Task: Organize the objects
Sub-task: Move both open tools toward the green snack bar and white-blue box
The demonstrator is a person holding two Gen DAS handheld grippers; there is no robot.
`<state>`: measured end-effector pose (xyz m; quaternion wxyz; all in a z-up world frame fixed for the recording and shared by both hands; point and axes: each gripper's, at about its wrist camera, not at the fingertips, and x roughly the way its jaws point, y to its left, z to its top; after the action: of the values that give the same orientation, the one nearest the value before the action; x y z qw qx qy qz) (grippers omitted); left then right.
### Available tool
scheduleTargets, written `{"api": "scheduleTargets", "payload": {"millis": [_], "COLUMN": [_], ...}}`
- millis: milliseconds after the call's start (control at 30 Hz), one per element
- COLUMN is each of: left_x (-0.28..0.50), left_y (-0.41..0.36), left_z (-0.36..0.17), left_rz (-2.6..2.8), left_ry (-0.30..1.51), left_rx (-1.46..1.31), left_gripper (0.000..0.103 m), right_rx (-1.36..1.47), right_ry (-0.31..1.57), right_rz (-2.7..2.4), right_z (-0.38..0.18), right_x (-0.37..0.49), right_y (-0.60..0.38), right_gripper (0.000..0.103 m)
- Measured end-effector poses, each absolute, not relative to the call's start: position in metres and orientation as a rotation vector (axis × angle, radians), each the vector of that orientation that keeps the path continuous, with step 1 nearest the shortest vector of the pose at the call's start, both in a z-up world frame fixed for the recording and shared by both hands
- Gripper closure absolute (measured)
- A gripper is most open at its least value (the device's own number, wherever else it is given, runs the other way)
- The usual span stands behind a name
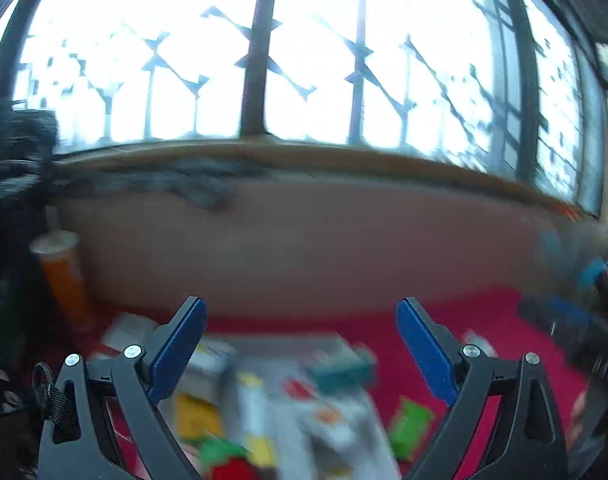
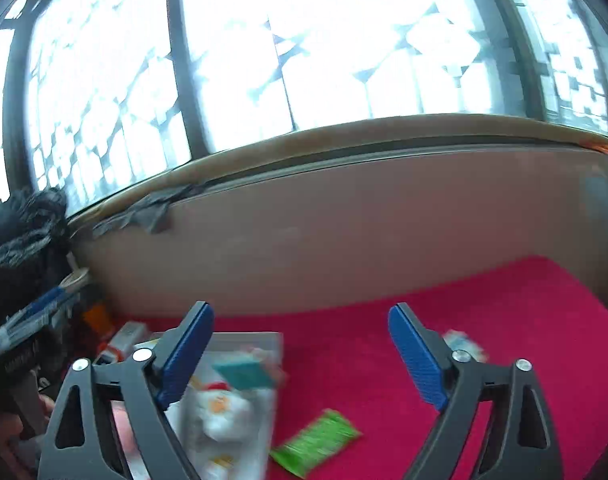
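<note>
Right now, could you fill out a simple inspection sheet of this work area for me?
Surface: red cloth, partly bare.
Job's things: clear tray holding blurred packets and a teal box; green packet lying on the cloth beside it.
Clutter: orange cup at the far left.
Grippers: left gripper and right gripper both open, nothing between their fingers.
Cables: nothing seen.
Surroundings: brown wall under a bright window.

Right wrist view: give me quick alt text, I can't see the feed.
The right gripper is open and holds nothing, above a red cloth. Below lie a green packet and a blurred clear tray of small items, with bright windows behind.
</note>
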<state>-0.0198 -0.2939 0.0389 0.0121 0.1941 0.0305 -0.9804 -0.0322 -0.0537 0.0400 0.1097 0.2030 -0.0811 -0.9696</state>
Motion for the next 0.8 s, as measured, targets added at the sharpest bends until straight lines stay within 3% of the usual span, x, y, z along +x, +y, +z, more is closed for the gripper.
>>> {"api": "scheduleTargets", "payload": {"millis": [233, 467, 533, 633, 733, 800], "left_x": [-0.069, -0.087, -0.089, -0.095, -0.103, -0.113], "left_y": [-0.177, -0.212, -0.218, -0.197, -0.170, -0.159], "left_z": [-0.028, -0.026, -0.026, -0.049, -0.078, -0.093], "left_rz": [-3.262, -3.195, -3.168, -3.160, -3.108, -3.062], "left_ry": [-0.199, 0.076, 0.069, -0.137, -0.360, -0.411], "left_rx": [1.160, 1.168, 1.155, 1.341, 1.479, 1.565], "left_gripper": [0.008, 0.008, 0.008, 0.008, 0.008, 0.008], "right_rx": [0.689, 0.721, 0.757, 0.792, 0.877, 0.948], "right_ry": [-0.277, -0.309, -0.340, -0.401, -0.252, -0.132], "right_rz": [-3.005, -3.037, -3.028, -2.959, -2.880, -2.841], "right_z": [0.019, -0.001, -0.009, -0.022, -0.041, -0.056], "right_x": [-0.017, -0.016, -0.027, -0.047, -0.086, -0.114], "right_y": [0.056, 0.117, 0.128, 0.133, 0.117, 0.099], "right_gripper": [0.008, 0.008, 0.008, 0.007, 0.007, 0.007]}}
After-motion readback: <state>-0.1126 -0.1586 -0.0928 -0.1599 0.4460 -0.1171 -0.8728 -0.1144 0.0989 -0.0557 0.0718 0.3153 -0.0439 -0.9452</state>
